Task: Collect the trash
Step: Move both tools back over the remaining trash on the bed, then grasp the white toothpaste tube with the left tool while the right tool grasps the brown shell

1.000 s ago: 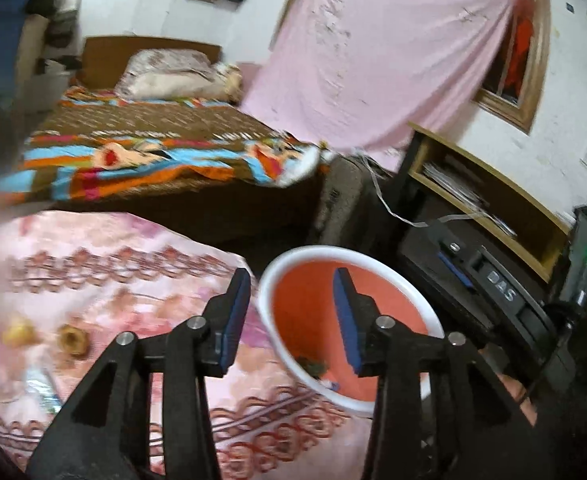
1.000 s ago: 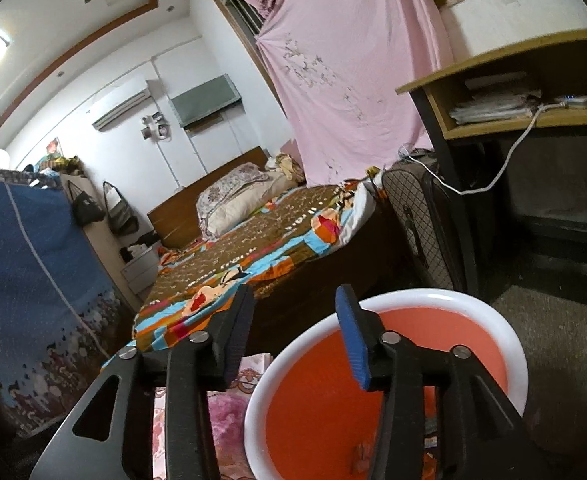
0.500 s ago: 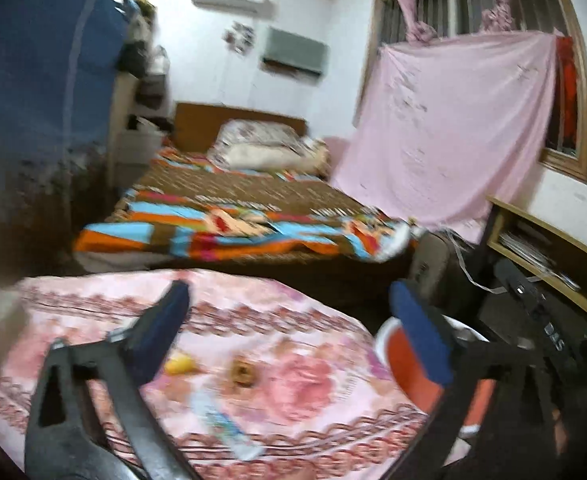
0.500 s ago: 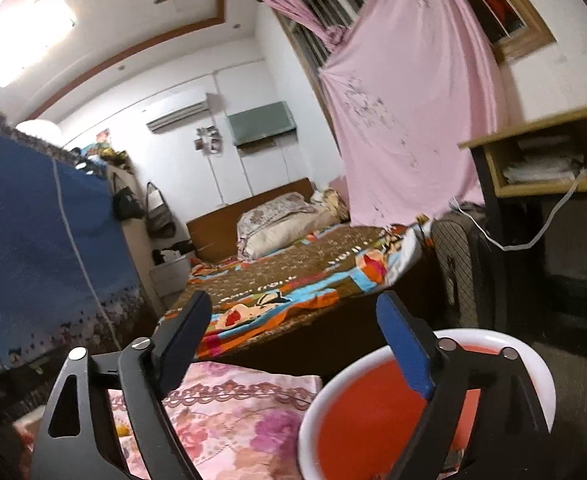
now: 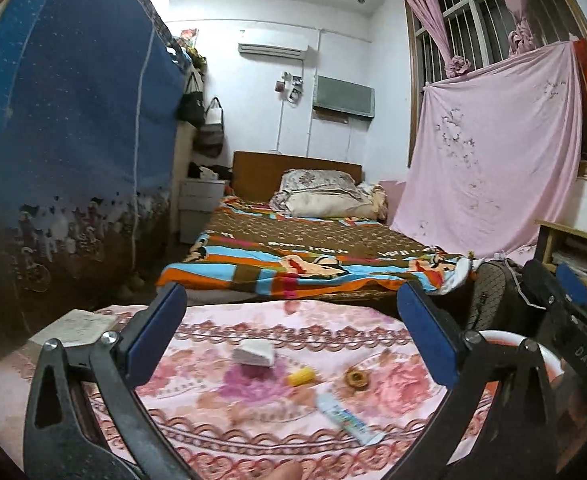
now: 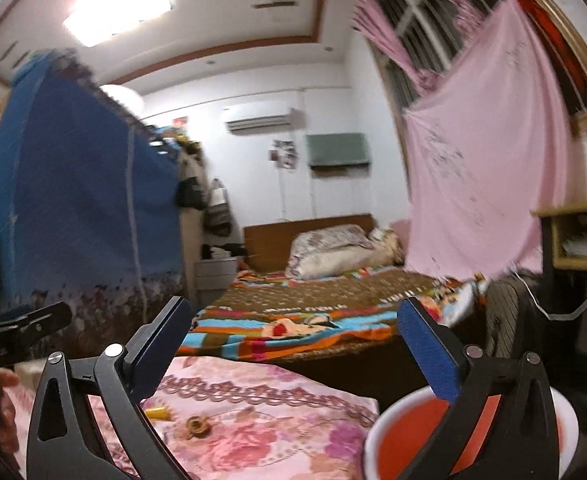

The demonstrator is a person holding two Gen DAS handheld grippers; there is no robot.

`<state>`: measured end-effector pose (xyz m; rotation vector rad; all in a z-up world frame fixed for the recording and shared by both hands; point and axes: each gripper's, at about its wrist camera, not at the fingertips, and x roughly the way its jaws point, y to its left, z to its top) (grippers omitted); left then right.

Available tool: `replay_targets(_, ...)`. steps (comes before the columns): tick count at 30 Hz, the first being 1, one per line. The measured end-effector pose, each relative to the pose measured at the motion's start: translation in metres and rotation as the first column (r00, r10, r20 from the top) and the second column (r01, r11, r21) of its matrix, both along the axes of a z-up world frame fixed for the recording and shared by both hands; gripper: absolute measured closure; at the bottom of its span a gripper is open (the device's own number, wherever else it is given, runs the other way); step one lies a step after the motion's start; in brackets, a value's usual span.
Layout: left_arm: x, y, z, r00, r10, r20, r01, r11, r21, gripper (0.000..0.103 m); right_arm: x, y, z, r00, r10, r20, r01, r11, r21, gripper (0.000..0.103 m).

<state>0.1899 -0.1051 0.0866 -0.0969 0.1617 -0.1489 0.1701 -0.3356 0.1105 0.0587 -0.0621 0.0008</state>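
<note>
On the pink floral tablecloth [image 5: 253, 432] lie a white crumpled tissue [image 5: 253, 353], a small yellow piece [image 5: 301, 378], a brown round piece [image 5: 356, 378] and a white-and-blue tube [image 5: 347, 420]. My left gripper [image 5: 289, 332] is wide open and empty above them. The orange basin with a white rim [image 6: 409, 440] sits right of the table; its rim shows in the left wrist view [image 5: 509, 336]. My right gripper [image 6: 293, 340] is wide open and empty, above the table's right edge, its right finger over the basin. The yellow piece [image 6: 158, 413] and brown piece [image 6: 197, 426] show there too.
A flat white box [image 5: 73, 326] lies at the table's far left corner. A bed with a striped blanket [image 5: 293, 264] stands behind the table. A blue cloth wardrobe [image 5: 65, 140] is on the left; a wooden shelf [image 5: 573, 248] with black equipment is on the right.
Both grippers have opened wide from a narrow gap. The left one swung left from over the basin to over the table; the right one tilted up and left.
</note>
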Motion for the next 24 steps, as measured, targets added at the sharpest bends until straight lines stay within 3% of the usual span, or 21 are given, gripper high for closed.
replay_targets(6,-0.01,0.012,-0.012,1.0,0.019,0.007,-0.019,1.0,0.009,0.011,0.004,0.021,-0.005,0.996,0.084,-0.01,-0.084,0.992,-0.089,0.0)
replay_targets(13,0.002,0.013,-0.021,0.996,-0.023,-0.084,0.024,1.0,0.016,0.011,0.017,0.018,-0.009,0.988,0.132,-0.079,-0.137,0.989,-0.057,0.0)
replay_targets(19,0.022,0.007,-0.033,0.971,-0.094,-0.22,0.099,0.995,0.011,0.013,0.035,0.016,-0.014,0.969,0.172,-0.176,-0.179,0.984,-0.026,0.0)
replay_targets(22,0.032,0.0,-0.041,0.946,-0.137,-0.295,0.146,0.989,0.01,0.019,0.046,0.016,-0.018,0.953,0.19,-0.235,-0.198,0.98,-0.01,0.001)
replay_targets(24,0.038,-0.005,-0.046,0.924,-0.177,-0.34,0.189,0.982,0.001,0.03,0.052,0.014,-0.021,0.94,0.207,-0.269,-0.214,0.977,0.004,0.007)
